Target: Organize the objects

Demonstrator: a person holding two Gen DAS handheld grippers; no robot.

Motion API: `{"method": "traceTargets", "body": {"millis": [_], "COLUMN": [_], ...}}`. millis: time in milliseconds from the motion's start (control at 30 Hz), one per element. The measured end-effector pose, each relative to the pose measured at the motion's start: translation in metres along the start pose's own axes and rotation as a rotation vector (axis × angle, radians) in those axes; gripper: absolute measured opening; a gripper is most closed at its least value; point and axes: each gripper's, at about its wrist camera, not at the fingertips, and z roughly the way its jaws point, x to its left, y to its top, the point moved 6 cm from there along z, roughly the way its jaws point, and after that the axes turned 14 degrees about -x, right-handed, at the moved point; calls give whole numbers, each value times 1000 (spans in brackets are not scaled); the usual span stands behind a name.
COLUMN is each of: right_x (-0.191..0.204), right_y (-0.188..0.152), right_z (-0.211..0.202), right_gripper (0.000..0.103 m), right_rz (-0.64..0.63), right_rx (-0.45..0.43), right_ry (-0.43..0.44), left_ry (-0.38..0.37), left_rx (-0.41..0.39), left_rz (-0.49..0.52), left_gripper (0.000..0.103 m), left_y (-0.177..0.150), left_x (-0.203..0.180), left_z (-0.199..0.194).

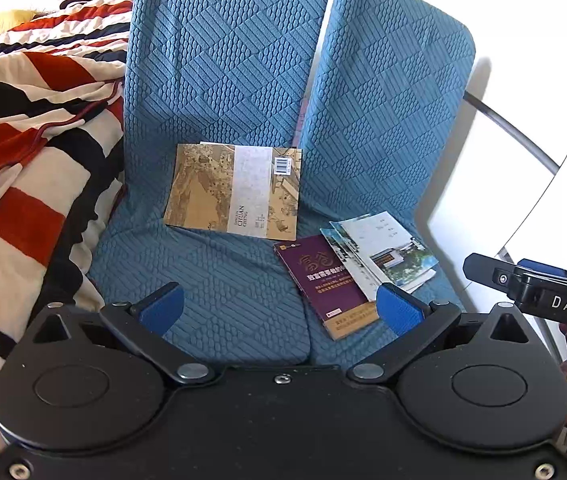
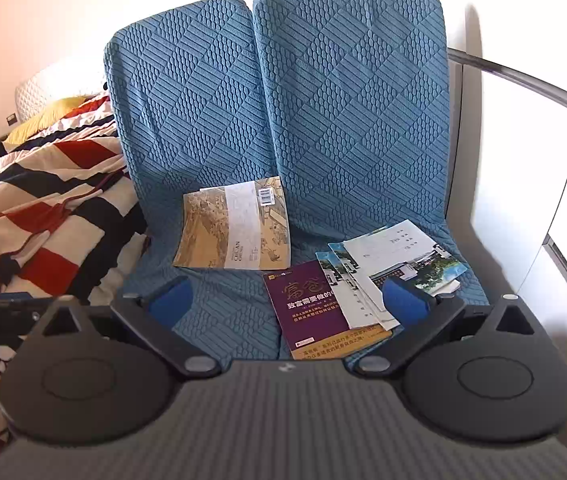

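Note:
A tan book with a painted cover (image 1: pixel 233 190) (image 2: pixel 235 226) lies open-faced against the back of the left blue seat (image 1: pixel 203 288) (image 2: pixel 219 312). A purple book (image 1: pixel 325 284) (image 2: pixel 315 308) lies across the gap between the two seats. Pale booklets with building photos (image 1: pixel 383 254) (image 2: pixel 395 260) overlap its right edge on the right seat (image 1: pixel 435 292). My left gripper (image 1: pixel 281 308) is open above the seat fronts, nothing between its blue pads (image 1: pixel 163 308). My right gripper (image 2: pixel 289 302) is open too, over the purple book, not touching it.
A striped red, black and cream blanket (image 1: pixel 31 152) (image 2: pixel 43 208) is heaped on a bed left of the seats. A white wall and a grey metal rail (image 1: pixel 511 132) (image 2: pixel 515 72) run along the right. The right gripper's black body (image 1: pixel 539 288) shows at the left view's right edge.

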Motion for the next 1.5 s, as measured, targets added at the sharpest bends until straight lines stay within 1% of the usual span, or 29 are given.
{"method": "traceTargets", "body": {"millis": [167,300,500,633,933,1000,1067,1100,1233,1500], "right_x": [2,-1,-7,-11,-14,-15,-15,-14,-15,-17], "right_y": [-6,-13,-20,-23,-29,-31,-31,-31,-31,-32], "right_z": [11,21,39,47,61,64,64,64,66,67], "right_gripper": [103,103,103,103,103,103,103,103,103,103], "right_rz": [-2,-8,18,22,36,41,38,36,43,50], "right_rx": [4,11,37,55,97,106,104,104,106,109], "right_ry": [14,6,14,17,42,35,28,29,33,37], "left_ry": [13,27,71,90,79,78,79,79,84,86], "left_rx": [14,30,32,30,37,41,43,41,39,35], "left_rz": [0,-41,-69,-66,-51,-48,-52,-56,-91,-56], "left_gripper": [103,103,102,102,102,102,102,102,102,102], "left_y": [-3,-6,-7,-7,-9,-9,-9,-11,-9,-8], "left_x": [0,9,26,31,23,22,23,22,27,23], "left_z": [14,29,48,53,58,61,63,58,59,60]}}
